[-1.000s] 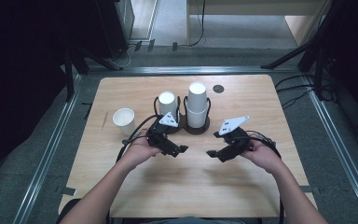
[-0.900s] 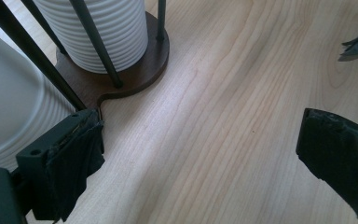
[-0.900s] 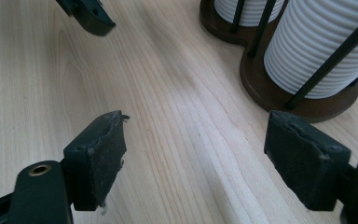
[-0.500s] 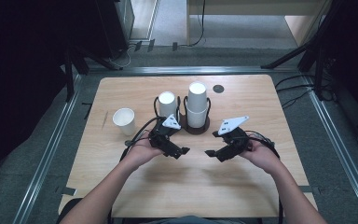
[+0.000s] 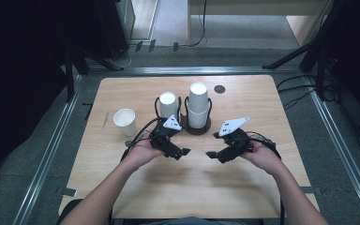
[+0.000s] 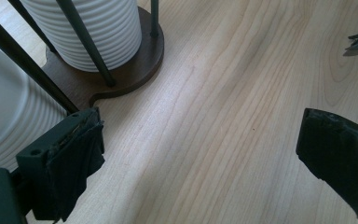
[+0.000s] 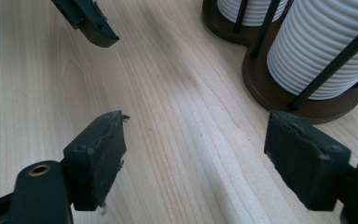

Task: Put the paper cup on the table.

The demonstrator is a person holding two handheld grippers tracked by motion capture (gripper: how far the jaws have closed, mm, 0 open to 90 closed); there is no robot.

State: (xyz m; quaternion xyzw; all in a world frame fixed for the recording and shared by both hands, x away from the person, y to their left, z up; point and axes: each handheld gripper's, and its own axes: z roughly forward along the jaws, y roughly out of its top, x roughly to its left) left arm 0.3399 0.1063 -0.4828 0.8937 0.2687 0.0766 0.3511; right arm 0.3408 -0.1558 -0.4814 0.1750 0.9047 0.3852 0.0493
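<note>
A: While both hover over the desk (image 5: pixel 122 173), left claw (image 5: pixel 183 152) and right claw (image 5: pixel 209 154)?
B: Both agape, empty. Cup rack (image 5: pixel 198 130) at 12 o'clock; loose cup (image 5: pixel 124 121) at 10.

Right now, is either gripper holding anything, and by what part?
Nothing is held. The left gripper and right gripper are both open over bare table, in front of the cup holder.

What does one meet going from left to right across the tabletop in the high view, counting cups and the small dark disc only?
Single paper cup → shorter cup stack in the holder → taller cup stack in the holder → small dark disc.
</note>
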